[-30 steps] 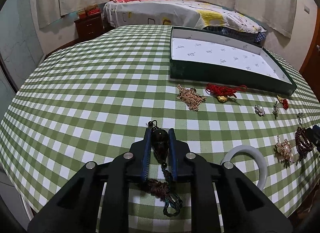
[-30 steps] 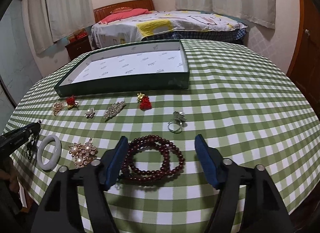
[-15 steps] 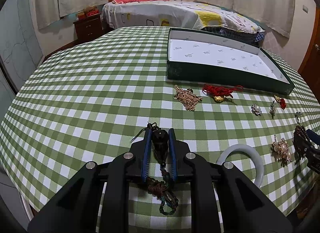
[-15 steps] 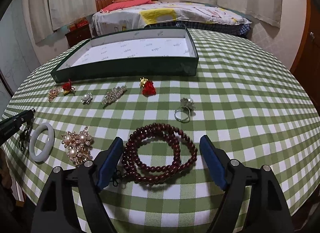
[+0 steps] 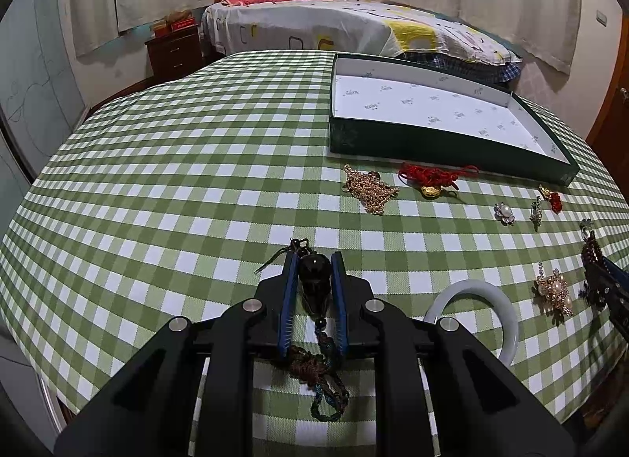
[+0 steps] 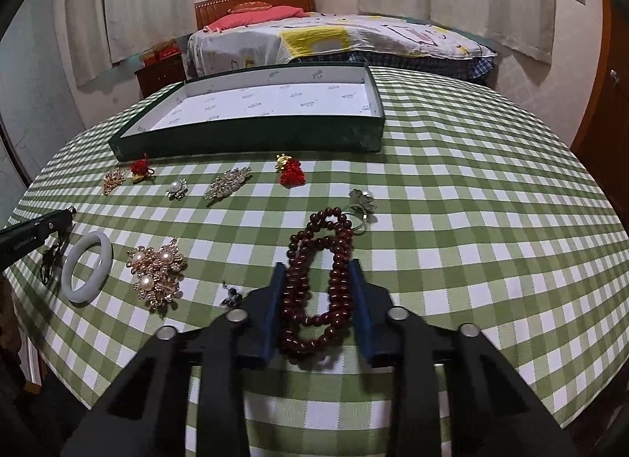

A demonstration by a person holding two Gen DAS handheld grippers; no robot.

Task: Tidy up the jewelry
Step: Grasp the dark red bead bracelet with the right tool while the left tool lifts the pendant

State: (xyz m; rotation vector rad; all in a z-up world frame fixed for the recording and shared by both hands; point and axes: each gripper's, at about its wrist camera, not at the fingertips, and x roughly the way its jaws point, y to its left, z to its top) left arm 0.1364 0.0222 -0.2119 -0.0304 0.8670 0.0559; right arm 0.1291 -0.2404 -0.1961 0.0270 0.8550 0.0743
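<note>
The left gripper (image 5: 314, 260) sat low over the table, its 2 blue-padded fingers (image 5: 290, 292) drawn close and clamped on a dark pendant (image 5: 313, 278), 1 pad against each side. In the right wrist view only its black tip (image 6: 59, 217) showed at the left edge. The right gripper (image 6: 317, 272) also sat low, its 2 fingers (image 6: 271, 307) narrowed until the pads pressed both sides of a red bead bracelet (image 6: 320, 280), squeezing the loops long and thin.
</note>
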